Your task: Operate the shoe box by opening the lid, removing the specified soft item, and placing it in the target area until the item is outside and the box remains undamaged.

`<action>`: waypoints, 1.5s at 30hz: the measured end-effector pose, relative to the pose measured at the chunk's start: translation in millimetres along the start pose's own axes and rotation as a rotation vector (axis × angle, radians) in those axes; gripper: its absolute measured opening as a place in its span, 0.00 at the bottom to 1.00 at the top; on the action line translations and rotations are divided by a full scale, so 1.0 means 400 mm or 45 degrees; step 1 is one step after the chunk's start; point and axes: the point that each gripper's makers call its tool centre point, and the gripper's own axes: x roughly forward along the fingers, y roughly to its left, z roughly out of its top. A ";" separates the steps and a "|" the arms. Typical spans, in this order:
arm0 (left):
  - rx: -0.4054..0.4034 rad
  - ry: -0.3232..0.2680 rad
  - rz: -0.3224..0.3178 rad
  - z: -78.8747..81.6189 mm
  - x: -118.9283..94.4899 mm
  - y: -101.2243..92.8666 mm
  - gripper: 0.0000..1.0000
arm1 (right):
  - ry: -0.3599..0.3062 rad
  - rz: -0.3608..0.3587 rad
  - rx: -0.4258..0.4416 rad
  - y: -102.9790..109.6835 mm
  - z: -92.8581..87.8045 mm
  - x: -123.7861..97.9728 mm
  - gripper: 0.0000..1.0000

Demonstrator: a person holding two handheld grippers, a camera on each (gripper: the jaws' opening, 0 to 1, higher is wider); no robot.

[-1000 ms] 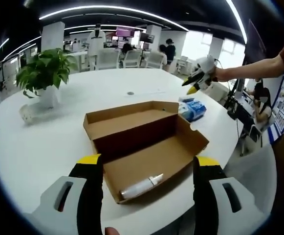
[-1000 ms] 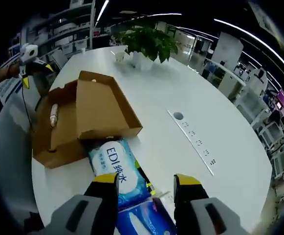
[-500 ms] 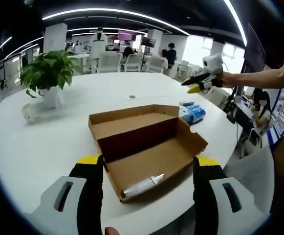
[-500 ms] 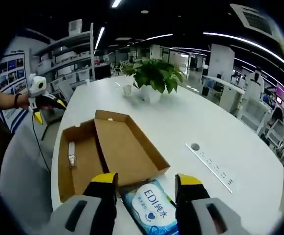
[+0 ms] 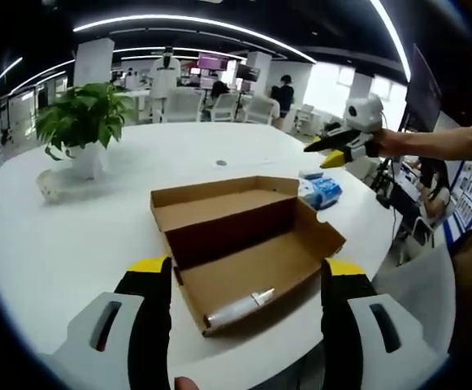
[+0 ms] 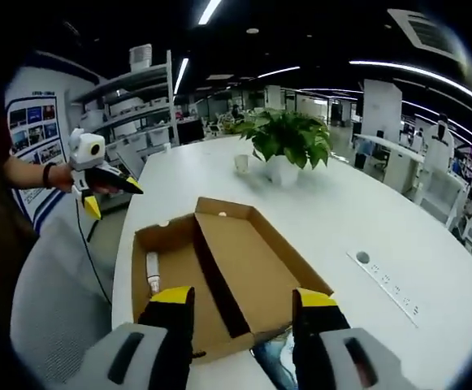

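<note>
One potted plant [image 5: 77,122] stands beyond the open shoe box [image 5: 244,240].

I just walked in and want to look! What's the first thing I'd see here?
You'd spot the open brown shoe box lying flat in the middle of the big white table, with a small white tube in its near corner. Behind it stands a leafy green plant, and a blue packet lies past the box's far side.

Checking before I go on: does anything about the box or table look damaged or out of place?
Nothing stands out. The box lies open and intact on the table, a white tube inside, and the blue tissue packs beside it.
</note>
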 end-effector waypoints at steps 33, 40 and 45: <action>-0.055 -0.027 0.024 -0.040 -0.042 0.026 0.74 | -0.057 0.142 0.098 0.298 -0.070 0.083 0.50; -0.053 -0.024 0.022 -0.048 -0.046 0.029 0.74 | -0.044 0.128 0.107 0.312 -0.083 0.082 0.51; -0.054 -0.027 0.021 -0.049 -0.055 0.028 0.74 | -0.041 0.115 0.116 0.319 -0.089 0.075 0.51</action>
